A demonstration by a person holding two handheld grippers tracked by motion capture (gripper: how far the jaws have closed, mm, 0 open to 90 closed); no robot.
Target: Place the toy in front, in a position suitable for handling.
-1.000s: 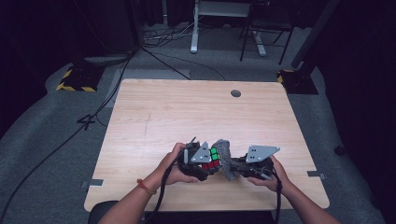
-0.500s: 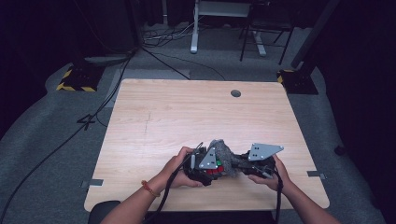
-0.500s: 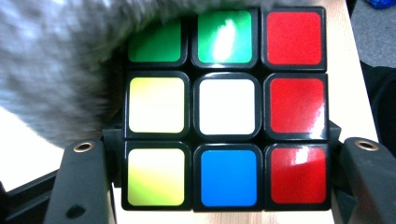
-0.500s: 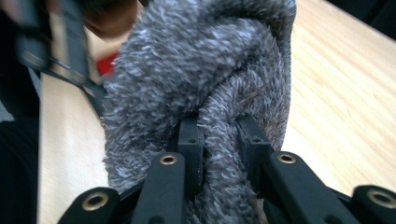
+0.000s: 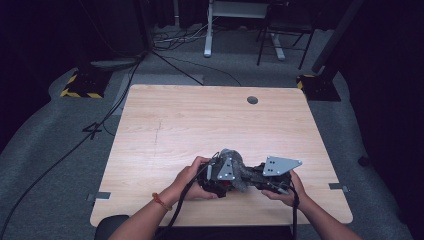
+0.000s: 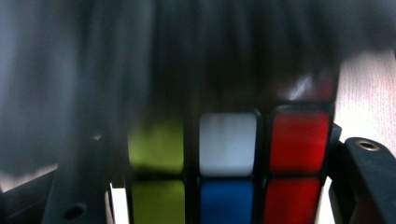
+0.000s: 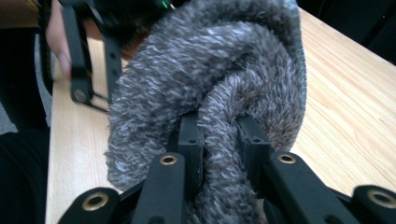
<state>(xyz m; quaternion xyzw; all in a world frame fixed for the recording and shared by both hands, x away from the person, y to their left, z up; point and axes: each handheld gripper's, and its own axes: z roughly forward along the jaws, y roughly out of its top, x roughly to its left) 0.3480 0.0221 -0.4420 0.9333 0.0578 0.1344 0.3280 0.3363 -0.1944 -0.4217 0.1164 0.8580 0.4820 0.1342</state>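
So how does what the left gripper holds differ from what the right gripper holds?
The left gripper clamps a puzzle cube: hard, flat-faced, with glossy green, white, blue and red squares. The right gripper pinches a grey fuzzy cloth: soft, shaggy, one colour, bunched in folds. The cube keeps its square shape between the jaws; the cloth bulges around them. Both are held close together over the wooden table.

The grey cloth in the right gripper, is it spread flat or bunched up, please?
Bunched. The cloth curls in thick rolled folds, one pinched between the right gripper's jaws, draping over the cube.
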